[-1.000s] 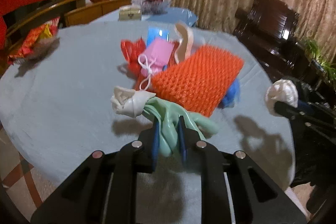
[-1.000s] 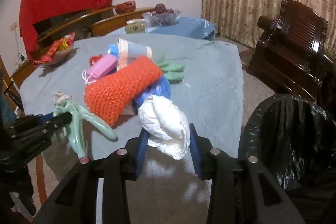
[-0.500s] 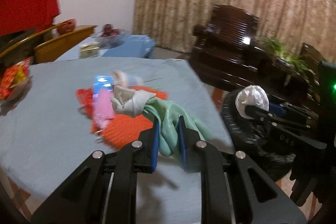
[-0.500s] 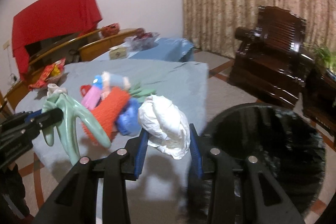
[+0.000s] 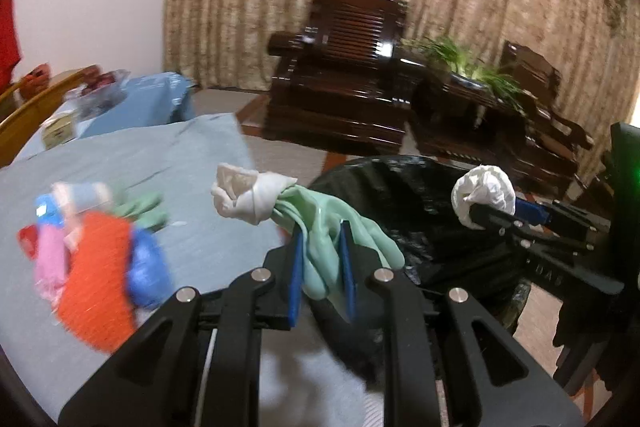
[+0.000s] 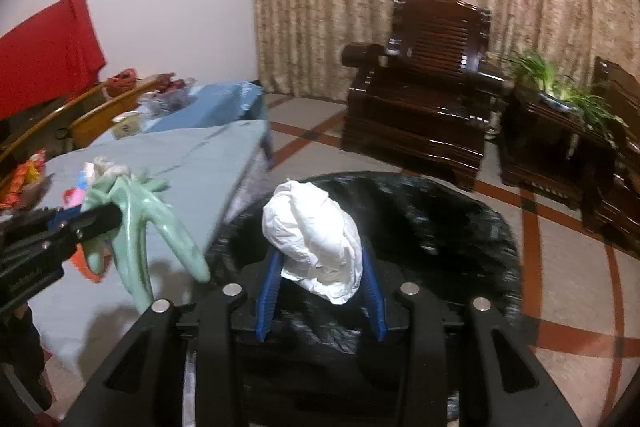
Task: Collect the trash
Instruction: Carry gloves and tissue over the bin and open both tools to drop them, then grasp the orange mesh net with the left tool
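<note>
The black-lined trash bin (image 6: 400, 211) is sitting on the floor just beside the corner of the blue-covered table (image 5: 160, 163), and its wide mouth is lying under and ahead of both grippers. On the table a heap of leftover trash (image 5: 96, 267) — an orange mesh piece, something pink, something blue — is waiting, so the job looks only partly done.

The left gripper (image 5: 322, 267) is clamping a pale green rubber glove (image 5: 336, 223) between its blue pads, with a white wad knotted at the far end and the glove fingers dangling below. It is hanging over the table edge at the bin's rim rather than squarely over the opening. Letting go here is probably risking a miss: the long limp glove could be draping over the rim or sliding down between bin and table.

The right gripper (image 6: 320, 275) is pinching a crumpled white wad (image 6: 316, 239) directly above the dark opening, so its drop looks safer. Still, the wad is light and bulging above the pads — it could be clinging to one ribbed pad as the jaws part, or drifting sideways.

The bin liner looks loose and glossy; a gripper brushing it could be dragging the rim inward. The two tools are also working close together, so a sideways swing is inviting a collision.
</note>
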Motion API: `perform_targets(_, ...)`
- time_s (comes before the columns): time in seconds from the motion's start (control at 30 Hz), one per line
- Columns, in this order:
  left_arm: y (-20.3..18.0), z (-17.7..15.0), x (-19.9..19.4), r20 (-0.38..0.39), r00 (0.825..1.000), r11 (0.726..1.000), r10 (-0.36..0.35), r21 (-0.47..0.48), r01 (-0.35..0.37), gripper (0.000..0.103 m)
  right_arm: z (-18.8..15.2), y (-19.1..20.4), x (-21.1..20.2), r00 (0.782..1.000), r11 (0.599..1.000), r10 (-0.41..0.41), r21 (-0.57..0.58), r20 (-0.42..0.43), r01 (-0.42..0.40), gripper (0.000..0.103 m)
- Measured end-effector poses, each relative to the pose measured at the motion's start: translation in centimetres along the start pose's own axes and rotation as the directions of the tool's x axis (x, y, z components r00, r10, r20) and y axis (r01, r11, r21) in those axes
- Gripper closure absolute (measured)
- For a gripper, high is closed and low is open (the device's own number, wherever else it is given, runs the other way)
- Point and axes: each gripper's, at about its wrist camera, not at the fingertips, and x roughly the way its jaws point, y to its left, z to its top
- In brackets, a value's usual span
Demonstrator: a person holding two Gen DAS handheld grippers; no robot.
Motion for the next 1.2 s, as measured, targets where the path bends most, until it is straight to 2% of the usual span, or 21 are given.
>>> perform_targets(0.23,-3.6,0.7,4.4,-0.043,0.996,0.996,-0.075,0.045,0.077,0.084,-0.7,-3.1,-0.1,0.998,0.998,-0.057,0.034,-0.007,0.057,0.063)
perform_targets(0.33,-4.3,0.8,5.3,-0.059,0.993,0.993,-0.103,0.05,0.106,0.068,-1.0,-3.7,-0.3,0.997,0.996,-0.08,0.036,-0.006,0.08,0.051)
perform_targets(0.4,-4.0,0.6,5.2,-0.056,0.992,0.992,-0.109,0.049,0.112,0.054,-1.0,-3.9,-0.5,0.996,0.995,-0.094,0.042,0.001,0.094,0.038)
perform_targets(0.53,-3.2,0.5,4.5,-0.042,0.994,0.994,-0.099,0.049,0.101,0.047,-1.0,-3.8,-0.9,0.994,0.993,-0.105,0.056,0.011,0.104,0.028)
perform_targets(0.6,-2.3,0.5,3.8,-0.025,0.997,0.996,-0.075,0.041,0.076,0.037,-1.0,-3.6,-1.3,0.994,0.993,-0.103,0.061,0.025,0.101,0.013)
perform_targets(0.67,-1.1,0.5,2.6,0.002,0.999,0.999,-0.037,0.03,0.037,0.03,-0.8,-3.3,-1.5,0.995,0.994,-0.093,0.06,0.041,0.09,0.006)
perform_targets(0.8,1.7,0.3,0.4,0.034,0.999,0.999,0.04,0.003,-0.04,0.017,0.0,-1.3,-1.5,0.997,0.998,-0.051,0.046,0.053,0.048,0.006)
perform_targets(0.93,5.0,-0.4,-2.3,0.067,0.988,0.991,0.136,-0.026,-0.134,0.014,0.7,1.4,-1.2,0.998,0.999,0.012,0.028,0.064,-0.014,0.006)
perform_targets(1.07,8.8,-1.6,-4.7,0.07,0.966,0.967,0.25,-0.068,-0.245,0.014,1.1,4.9,-0.4,0.996,0.998,0.07,-0.012,0.063,-0.07,0.006)
perform_targets(1.2,12.3,-2.8,-6.0,0.05,0.941,0.94,0.334,-0.098,-0.328,0.014,0.9,8.4,0.7,0.99,0.99,0.131,-0.053,0.051,-0.128,0.006)
